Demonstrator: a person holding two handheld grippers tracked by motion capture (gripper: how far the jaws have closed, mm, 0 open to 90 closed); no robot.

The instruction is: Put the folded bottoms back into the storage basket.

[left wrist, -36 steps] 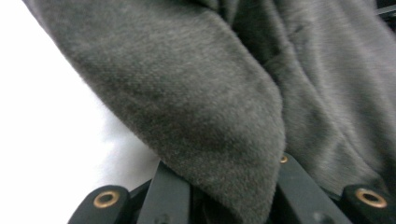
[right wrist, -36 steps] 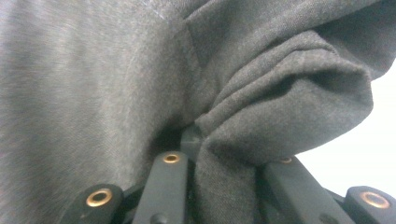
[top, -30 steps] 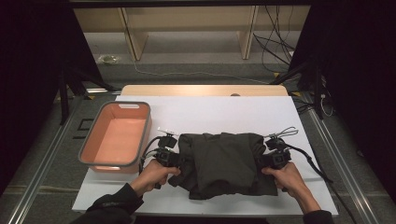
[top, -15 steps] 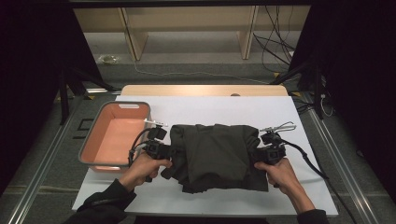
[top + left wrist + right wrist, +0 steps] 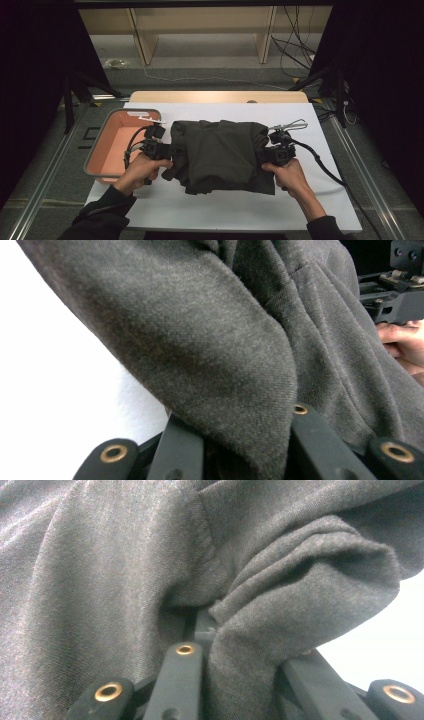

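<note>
Two grippers clamp one dark grey garment (image 5: 220, 155), one at each side edge. In the high view the left gripper (image 5: 165, 150) bites the cloth at the garment's nine o'clock, the right gripper (image 5: 267, 154) at its three o'clock, so the folded bundle hangs stretched between them over the white table (image 5: 300, 210). In the left gripper view a thick fold of the fabric (image 5: 225, 365) fills the gap between the black jaws, which are pressed on it. The right gripper view shows a bunched fold (image 5: 280, 610) pinched the same way. A salmon tray (image 5: 95, 159) sits at the garment's nine o'clock, just beyond the left hand (image 5: 142, 170).
</note>
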